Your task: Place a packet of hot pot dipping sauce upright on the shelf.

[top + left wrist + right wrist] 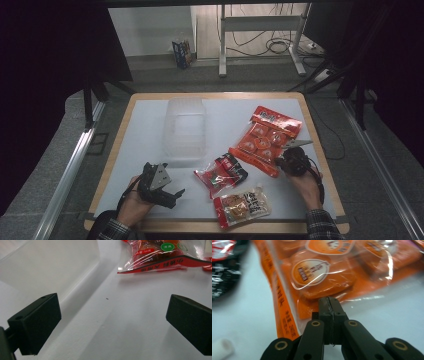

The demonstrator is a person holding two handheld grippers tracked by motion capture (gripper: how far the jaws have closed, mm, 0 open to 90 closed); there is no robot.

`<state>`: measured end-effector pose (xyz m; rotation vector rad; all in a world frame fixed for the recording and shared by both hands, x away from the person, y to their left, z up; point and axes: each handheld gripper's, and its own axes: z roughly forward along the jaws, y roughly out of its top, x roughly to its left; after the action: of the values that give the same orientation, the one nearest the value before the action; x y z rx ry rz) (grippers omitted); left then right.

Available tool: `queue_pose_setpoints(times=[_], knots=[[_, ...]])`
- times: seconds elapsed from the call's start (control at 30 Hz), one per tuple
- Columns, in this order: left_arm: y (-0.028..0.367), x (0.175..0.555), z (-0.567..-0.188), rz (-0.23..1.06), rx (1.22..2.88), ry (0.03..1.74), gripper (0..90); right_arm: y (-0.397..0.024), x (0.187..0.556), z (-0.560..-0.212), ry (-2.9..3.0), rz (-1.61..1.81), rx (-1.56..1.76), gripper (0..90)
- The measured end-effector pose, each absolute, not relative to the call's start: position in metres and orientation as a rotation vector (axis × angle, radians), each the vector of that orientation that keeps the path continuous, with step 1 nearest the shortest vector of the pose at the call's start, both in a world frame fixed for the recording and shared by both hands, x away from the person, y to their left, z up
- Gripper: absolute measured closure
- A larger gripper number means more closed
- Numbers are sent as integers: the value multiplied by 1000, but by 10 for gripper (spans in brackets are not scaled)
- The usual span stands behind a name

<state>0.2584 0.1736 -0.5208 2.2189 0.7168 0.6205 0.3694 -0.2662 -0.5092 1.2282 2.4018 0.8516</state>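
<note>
Orange snack bag: flat on white table, edge clamped in right gripper
Right gripper: jaws pinched together on the bag's clear edge
Left gripper: jaws wide apart, nothing between, beside clear plastic container

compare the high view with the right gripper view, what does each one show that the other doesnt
High view alone: the clear plastic container, the beige snack packet, the left hand-held gripper with open jaws, and both hands. Right gripper view alone: the right hand-held gripper jaws pinched shut on the clear edge of the orange snack bag, and a small white cylinder. Both share the orange bag, the red-and-black packet and the white table.
</note>
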Motion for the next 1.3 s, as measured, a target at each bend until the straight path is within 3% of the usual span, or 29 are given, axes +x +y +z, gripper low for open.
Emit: queue_pose_setpoints(times=[0.63, 0.9, 1.17, 1.3], knots=[[172, 258, -522, 619, 2234, 712, 0, -205, 369, -515, 2532, 945, 1076, 879], [174, 258, -521, 626, 2227, 717, 0, -226, 367, -502, 2427, 972, 1101, 701], [174, 257, -521, 636, 2241, 707, 0, -257, 366, -498, 2281, 958, 1205, 340], [173, 256, -521, 643, 2249, 700, 0, -277, 367, -497, 2219, 973, 1261, 224]])
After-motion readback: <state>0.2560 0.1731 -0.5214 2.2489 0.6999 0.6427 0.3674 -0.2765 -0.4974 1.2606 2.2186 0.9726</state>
